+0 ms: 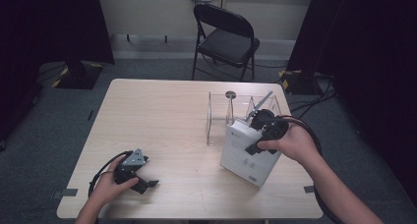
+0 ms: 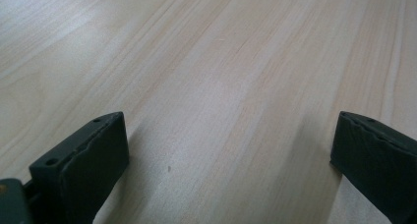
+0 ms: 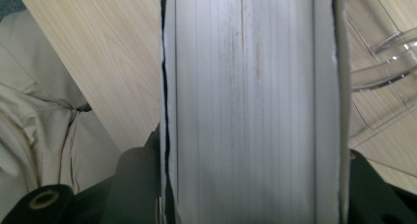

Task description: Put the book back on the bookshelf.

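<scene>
The right gripper [image 3: 255,184] has its two black jaws closed on a white book [image 3: 251,101], one jaw against each cover, with the page edges facing the right gripper view's camera between them. In the high view the book [image 1: 246,155] stands tilted on the right half of the table, its lower edge on the wood and its top leaning toward a clear acrylic rack [image 1: 231,111] just behind it. The right hand [image 1: 290,143] wraps the gripper's body from the side, the forearm coming in from the lower right corner. The left gripper [image 2: 228,150] has its jaws spread wide with nothing between them but bare wood; in the high view it [image 1: 140,177] rests low at the near left part of the table, well apart from the book, the left hand [image 1: 110,182] cupped around it. The table [image 1: 157,116] is pale, light-grained wood. It stands on grey carpet, with a black folding chair [image 1: 223,37] beyond it and dark curtains on both sides.
</scene>
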Demonstrator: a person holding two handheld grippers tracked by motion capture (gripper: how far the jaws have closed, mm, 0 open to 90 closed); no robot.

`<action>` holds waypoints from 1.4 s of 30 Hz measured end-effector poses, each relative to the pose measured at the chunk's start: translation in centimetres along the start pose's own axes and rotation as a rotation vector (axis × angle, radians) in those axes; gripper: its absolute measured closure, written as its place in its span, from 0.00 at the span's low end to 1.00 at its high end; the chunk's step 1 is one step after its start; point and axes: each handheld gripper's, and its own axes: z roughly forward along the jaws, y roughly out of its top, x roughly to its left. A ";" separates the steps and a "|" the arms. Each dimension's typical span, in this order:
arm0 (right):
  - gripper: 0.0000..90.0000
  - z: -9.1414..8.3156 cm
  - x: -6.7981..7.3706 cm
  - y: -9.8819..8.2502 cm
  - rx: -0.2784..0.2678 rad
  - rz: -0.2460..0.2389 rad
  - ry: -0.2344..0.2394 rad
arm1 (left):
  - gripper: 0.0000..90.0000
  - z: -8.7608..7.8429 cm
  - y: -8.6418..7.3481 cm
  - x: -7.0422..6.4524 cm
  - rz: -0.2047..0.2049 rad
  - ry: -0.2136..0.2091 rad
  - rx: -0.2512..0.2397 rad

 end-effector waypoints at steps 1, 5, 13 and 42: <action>0.58 -0.1 -0.1 -0.1 0.001 0.007 0.000 | 0.00 0.0 0.0 0.0 0.002 -0.001 -0.001; 0.58 -0.4 -0.5 -0.7 -0.004 0.029 -0.008 | 0.00 0.0 0.0 0.0 0.002 0.000 0.001; 0.58 -0.7 -1.3 -1.5 0.001 0.056 -0.013 | 0.00 0.0 0.0 0.0 0.001 -0.001 0.001; 0.58 -1.9 -3.3 -4.8 -0.004 0.144 -0.034 | 0.00 0.0 0.0 0.0 0.002 -0.001 0.001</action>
